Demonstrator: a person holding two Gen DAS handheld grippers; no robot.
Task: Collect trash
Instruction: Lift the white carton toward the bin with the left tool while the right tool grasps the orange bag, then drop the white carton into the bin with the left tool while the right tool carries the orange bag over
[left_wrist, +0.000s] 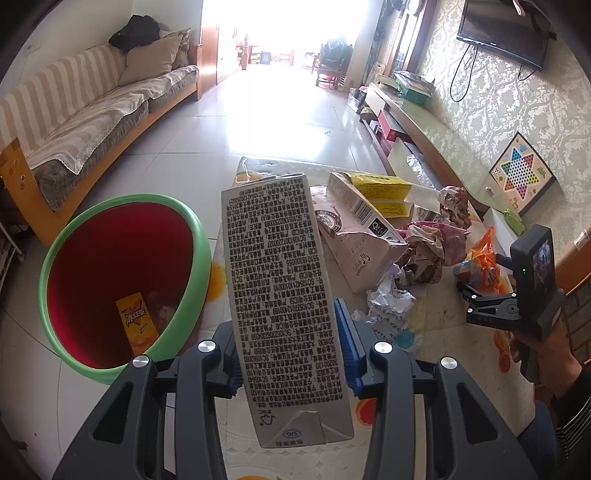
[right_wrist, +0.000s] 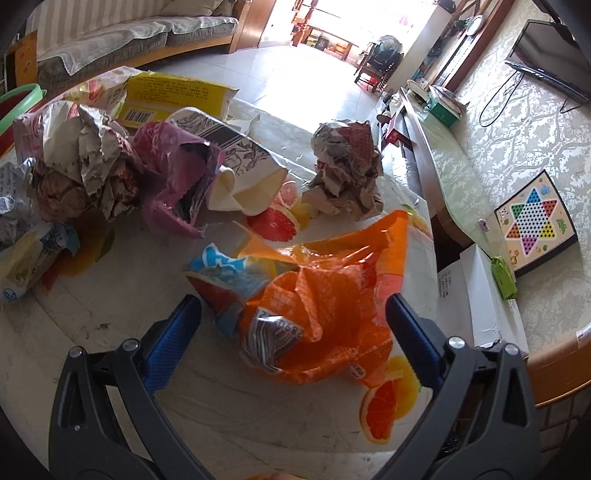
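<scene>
My left gripper (left_wrist: 290, 354) is shut on a white drink carton (left_wrist: 273, 277) covered in black print, held upright above the table edge. To its left, on the floor, stands a green-rimmed bin (left_wrist: 201, 240) with a red inside and an orange juice box (left_wrist: 138, 325) at the bottom. My right gripper (right_wrist: 293, 302) is open and low over the table, its blue pads on either side of a crumpled orange wrapper (right_wrist: 332, 295), without pressing it. A person's hand (left_wrist: 535, 354) holds that gripper at the right of the left wrist view.
More trash lies on the fruit-print tablecloth (right_wrist: 221, 406): a pink bag (right_wrist: 177, 173), two crumpled paper balls (right_wrist: 347, 162) (right_wrist: 85, 158), a yellow box (right_wrist: 177, 92), a patterned carton (right_wrist: 240, 155). A sofa (left_wrist: 92, 110) stands far left, a low cabinet (right_wrist: 443, 166) right.
</scene>
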